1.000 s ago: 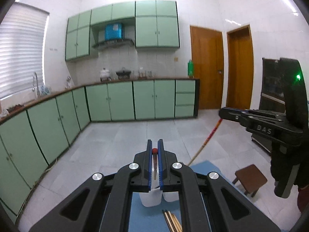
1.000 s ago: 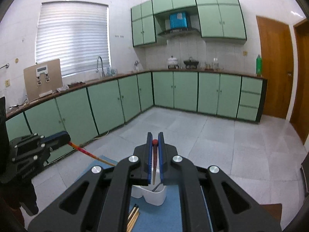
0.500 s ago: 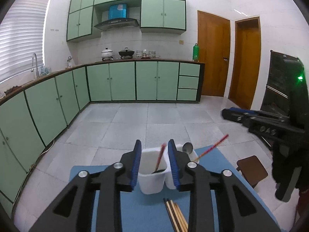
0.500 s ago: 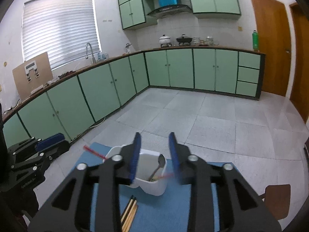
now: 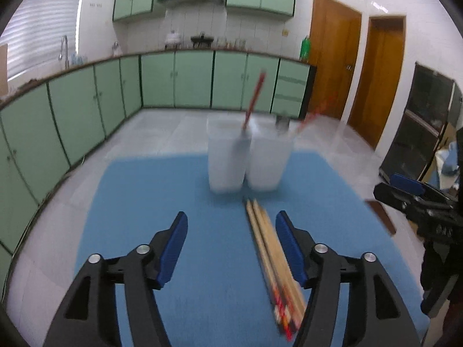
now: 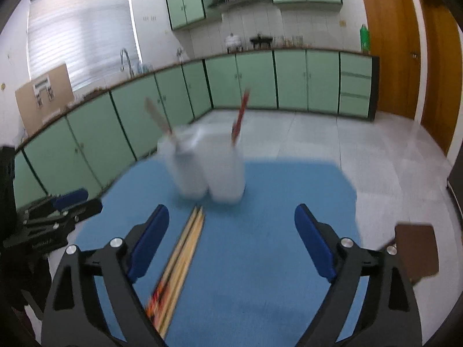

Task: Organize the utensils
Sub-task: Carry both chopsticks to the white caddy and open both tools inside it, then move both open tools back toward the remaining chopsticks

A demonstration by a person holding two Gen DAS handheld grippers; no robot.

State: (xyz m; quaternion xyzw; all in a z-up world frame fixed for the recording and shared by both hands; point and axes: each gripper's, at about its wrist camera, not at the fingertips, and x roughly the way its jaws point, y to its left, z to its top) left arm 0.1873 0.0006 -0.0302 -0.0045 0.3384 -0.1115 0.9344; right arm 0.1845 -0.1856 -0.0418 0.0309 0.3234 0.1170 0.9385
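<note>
Blue mat [image 5: 173, 190] covers the desk; two white cups [image 5: 246, 159] stand touching at upper centre of the frame, each with a red-patterned chopstick [image 5: 254, 98] leaning inside. Wooden chopsticks [image 5: 269, 248] lie bundled below them. Left hand-held gripper [image 5: 231, 243] and right hand-held gripper [image 6: 231, 243] are both opening, gripping nothing.
</note>
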